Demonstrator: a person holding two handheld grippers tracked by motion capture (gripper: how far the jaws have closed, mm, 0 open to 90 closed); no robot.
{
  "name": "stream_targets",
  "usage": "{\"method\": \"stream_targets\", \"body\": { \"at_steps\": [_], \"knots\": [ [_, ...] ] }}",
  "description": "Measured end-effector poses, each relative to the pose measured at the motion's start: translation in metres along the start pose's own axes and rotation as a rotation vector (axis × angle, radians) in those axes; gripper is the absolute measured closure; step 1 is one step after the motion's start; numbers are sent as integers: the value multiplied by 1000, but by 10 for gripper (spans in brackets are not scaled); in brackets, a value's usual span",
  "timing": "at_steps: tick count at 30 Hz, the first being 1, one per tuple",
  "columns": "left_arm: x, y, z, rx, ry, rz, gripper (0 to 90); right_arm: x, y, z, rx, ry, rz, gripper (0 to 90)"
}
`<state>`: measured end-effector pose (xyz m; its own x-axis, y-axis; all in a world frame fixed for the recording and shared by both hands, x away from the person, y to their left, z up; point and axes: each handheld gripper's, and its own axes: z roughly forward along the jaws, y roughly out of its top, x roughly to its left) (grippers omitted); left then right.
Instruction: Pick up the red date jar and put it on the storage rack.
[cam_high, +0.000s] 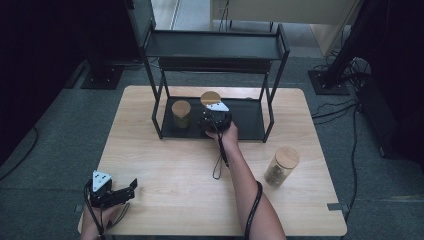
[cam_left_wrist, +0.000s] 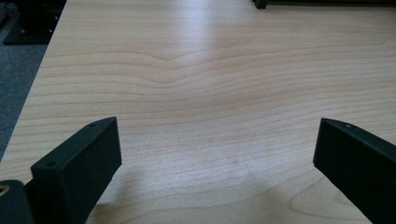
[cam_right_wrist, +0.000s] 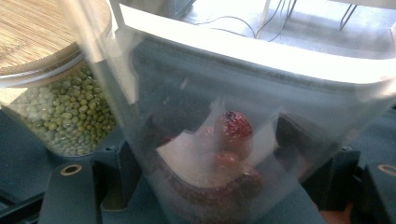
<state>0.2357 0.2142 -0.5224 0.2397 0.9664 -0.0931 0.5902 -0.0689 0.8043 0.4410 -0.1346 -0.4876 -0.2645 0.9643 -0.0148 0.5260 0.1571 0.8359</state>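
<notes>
My right gripper (cam_high: 214, 114) reaches into the lower level of the black shelf (cam_high: 250, 120), shut on a clear jar of red dates (cam_right_wrist: 224, 144) with a round wooden lid (cam_high: 210, 98). In the right gripper view its black jaws press both sides of that jar near the bottom. Just left of it on the same level stands a jar of green beans (cam_high: 181, 114) with a bamboo lid (cam_right_wrist: 42, 37). My left gripper (cam_high: 129, 191) rests at the table's near left corner, open, with bare wood between its jaws (cam_left_wrist: 215, 140).
A third lidded glass jar (cam_high: 281, 166) stands on the wooden table (cam_high: 170, 165) at the right. The shelf's upper level (cam_high: 215, 45) hangs over the lower one, carried by thin black posts (cam_high: 270, 112). Cables lie on the grey floor (cam_high: 340, 107) to the right.
</notes>
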Motion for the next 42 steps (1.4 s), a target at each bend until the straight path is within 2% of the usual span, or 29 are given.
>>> {"method": "stream_targets", "body": {
  "at_steps": [5,7,18,26,34,42],
  "knots": [
    [0,0,0,-2,0,-2,12,0,-1,-3,-11,31,19,44],
    [0,0,0,-3,0,-2,12,2,-1,-5,-9,47,10,17],
    [0,0,0,-3,0,0,12,5,-11,-11,-9,53,11,17],
    [0,0,0,-1,2,1,12,6,-24,-18,-6,49,-11,18],
    [-1,0,0,0,4,2,12,7,-39,-25,-8,57,4,18],
    [-1,0,0,2,6,4,12,10,-53,-28,-4,52,-10,17]
  ]
}}
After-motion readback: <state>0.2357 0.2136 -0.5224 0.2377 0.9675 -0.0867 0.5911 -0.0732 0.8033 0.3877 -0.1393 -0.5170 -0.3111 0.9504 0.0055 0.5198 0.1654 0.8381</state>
